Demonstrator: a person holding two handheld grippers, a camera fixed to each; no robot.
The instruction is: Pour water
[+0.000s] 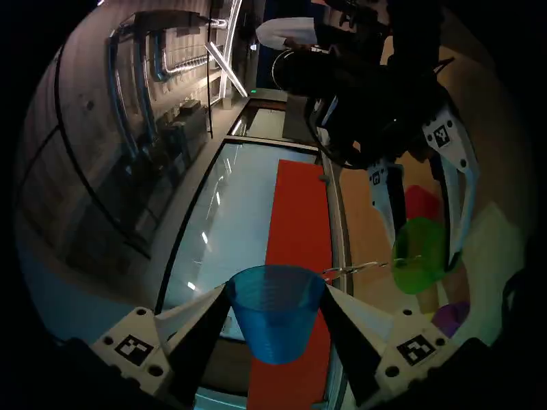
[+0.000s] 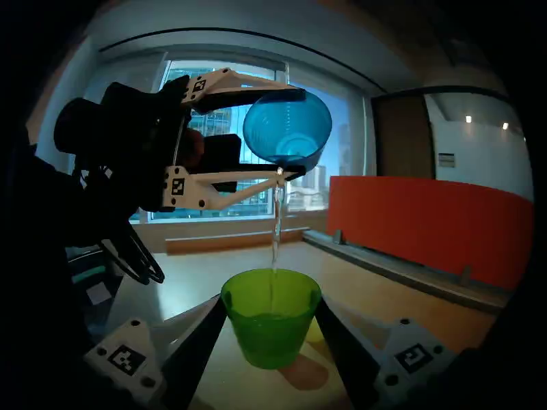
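Observation:
My left gripper [image 1: 275, 321] is shut on a blue translucent cup [image 1: 275, 318], tipped onto its side. In the right gripper view that blue cup [image 2: 287, 131] hangs above, held by the left gripper [image 2: 287, 130], and a thin stream of water [image 2: 275, 225] falls from its rim. My right gripper [image 2: 271, 328] is shut on a green translucent cup [image 2: 271, 324], upright under the stream, with water in it. In the left gripper view the green cup [image 1: 420, 254] sits between the right gripper's fingers [image 1: 459, 205], to the right.
An orange partition [image 2: 437, 222] runs along the right, beside a wooden table [image 2: 355, 287]. Large windows [image 2: 205, 137] stand behind. A pink object [image 1: 420, 201] and a purple one [image 1: 451, 316] lie on the table near the green cup.

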